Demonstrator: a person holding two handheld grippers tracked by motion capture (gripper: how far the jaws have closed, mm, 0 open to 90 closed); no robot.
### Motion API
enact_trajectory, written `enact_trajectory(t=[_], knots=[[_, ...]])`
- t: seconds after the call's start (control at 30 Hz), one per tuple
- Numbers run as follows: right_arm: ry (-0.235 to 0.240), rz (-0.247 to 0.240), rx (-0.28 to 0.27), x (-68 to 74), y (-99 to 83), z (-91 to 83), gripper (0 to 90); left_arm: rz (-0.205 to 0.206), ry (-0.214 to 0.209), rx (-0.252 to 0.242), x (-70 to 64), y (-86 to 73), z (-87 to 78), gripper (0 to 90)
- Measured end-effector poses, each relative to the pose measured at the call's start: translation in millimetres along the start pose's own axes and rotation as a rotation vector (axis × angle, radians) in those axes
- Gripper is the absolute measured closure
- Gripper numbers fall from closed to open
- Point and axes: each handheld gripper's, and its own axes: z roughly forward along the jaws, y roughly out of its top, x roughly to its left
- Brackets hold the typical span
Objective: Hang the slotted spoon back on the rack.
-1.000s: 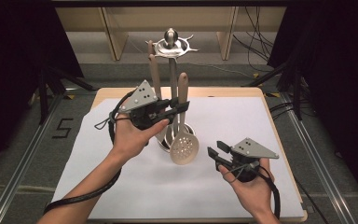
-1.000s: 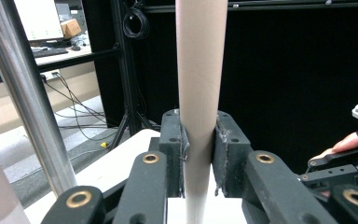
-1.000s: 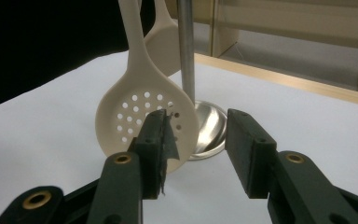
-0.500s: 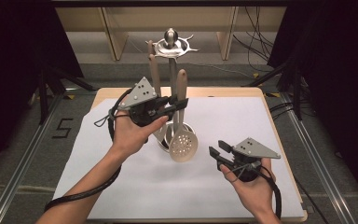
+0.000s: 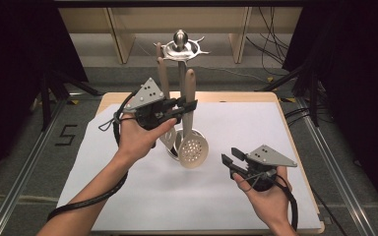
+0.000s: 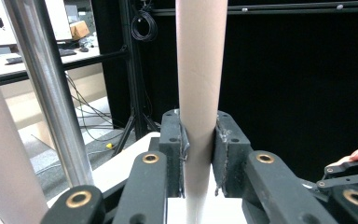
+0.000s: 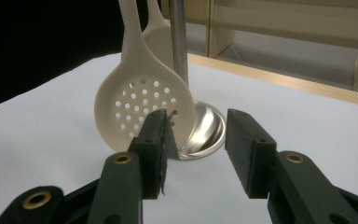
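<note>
So the left gripper [image 5: 187,105] has its black jaws pinched tight on the handle of the slotted spoon [image 5: 193,147]. In the left gripper view the smooth, matte beige handle runs straight up between the two pads, squeezed on both sides. The spoon is pale plastic, with a round, flat head full of small holes and a long, tapering handle. It hangs upright over the middle of the white-covered table [image 5: 128,196], right beside the utensil stand [image 5: 181,59]. I think the head is just clear of the stand's base, but from above it's hard to say whether they touch.

The stand is shiny metal: a thin polished pole, a round domed foot and a star-shaped hook ring with a knob on top. A second beige utensil [image 5: 163,73] hangs on it, just left of the pole.

The right gripper [image 5: 230,162] sits low near the table's right edge, towards the near corner, jaws spread apart with nothing between them. In its own view they point at the perforated head and the mirrored foot.

Compared with a second ago, the left gripper and spoon have drifted a touch up and back, so the head sits slightly higher against the stand. The right gripper has barely moved.
</note>
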Motion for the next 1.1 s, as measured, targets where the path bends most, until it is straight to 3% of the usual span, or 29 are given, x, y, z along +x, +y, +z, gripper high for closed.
enact_trajectory(t=[0.1, 0.13, 0.2, 0.23, 1.1], knots=[[0.000, -0.004, 0.000, -0.3, 0.0, 0.2, 59.7, 0.001, 0.002, -0.002, 1.3, 1.0, 0.3, 75.1], [-0.003, -0.042, -0.015, -3.1, 0.3, 1.3, 59.7, 0.000, 0.002, -0.002, 1.6, 1.5, 0.4, 75.1], [-0.002, -0.048, -0.018, -3.2, 0.3, 1.7, 59.7, 0.000, 0.004, -0.005, 2.6, 2.3, 0.3, 75.1], [-0.003, -0.001, -0.010, 0.0, -0.4, 1.2, 59.7, -0.001, 0.004, -0.007, 2.9, 2.6, 0.3, 75.1], [0.001, 0.004, -0.009, 0.6, -0.7, 1.0, 59.7, -0.016, 0.017, -0.005, 9.8, 5.5, 5.6, 75.1]])
